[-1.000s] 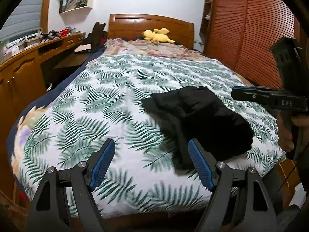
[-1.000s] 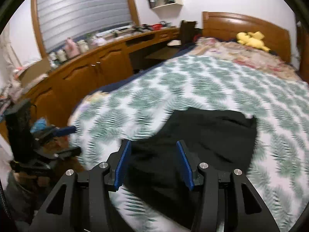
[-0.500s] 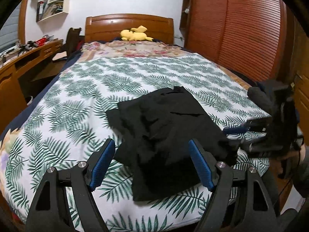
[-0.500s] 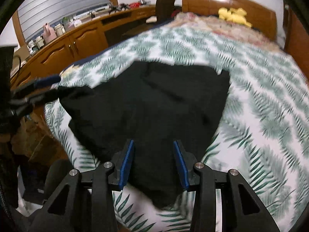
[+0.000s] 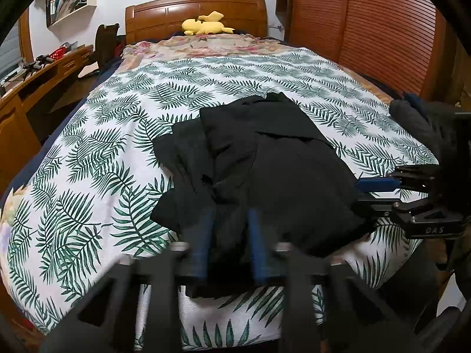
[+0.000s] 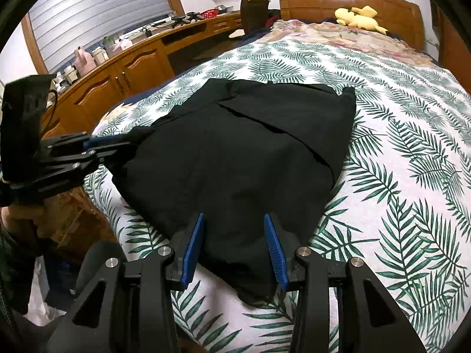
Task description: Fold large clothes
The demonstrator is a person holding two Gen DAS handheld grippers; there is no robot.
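A black garment (image 5: 279,161) (image 6: 250,147) lies roughly folded on the leaf-print bed cover (image 5: 88,161) near the foot of the bed. My left gripper (image 5: 228,235) is blurred, and its jaws are closing on the garment's near edge. In the right wrist view the left gripper (image 6: 117,145) pinches the garment's left corner. My right gripper (image 6: 234,244) straddles the garment's near corner, with cloth lying between its blue pads (image 6: 192,247) and a gap still showing. In the left wrist view the right gripper (image 5: 365,192) sits at the garment's right edge.
A yellow plush toy (image 5: 206,25) rests by the wooden headboard (image 5: 194,8). Wooden desk cabinets (image 6: 117,82) run along one side of the bed, and a louvred wardrobe (image 5: 368,29) along the other. A person's hand (image 6: 17,214) holds the left gripper.
My left gripper has come in over the garment's edge, and its wide jaws have closed on the cloth. My right gripper has sunk to the garment's near corner, its jaws slightly narrower.
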